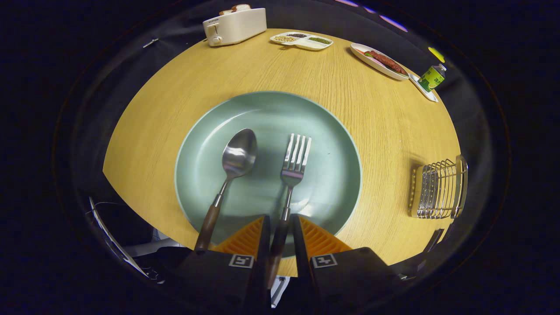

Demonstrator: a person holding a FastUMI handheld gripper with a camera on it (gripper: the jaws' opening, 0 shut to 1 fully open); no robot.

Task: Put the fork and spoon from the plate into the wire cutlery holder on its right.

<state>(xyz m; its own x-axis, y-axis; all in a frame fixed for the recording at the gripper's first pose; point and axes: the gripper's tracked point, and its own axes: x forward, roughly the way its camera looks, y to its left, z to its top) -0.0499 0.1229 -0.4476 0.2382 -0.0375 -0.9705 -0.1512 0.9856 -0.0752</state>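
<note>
On wooden table [350, 109] — plate [332, 131]; tongs [280, 227] astride fork [294, 166].

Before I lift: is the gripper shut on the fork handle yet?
Cannot tell. The gripper has a finger on each side of the fork handle, close in, but contact isn't clear. The fork lies on the plate.

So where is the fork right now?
The fork lies on the green plate, right of the spoon, its handle between the gripper fingers.
</note>
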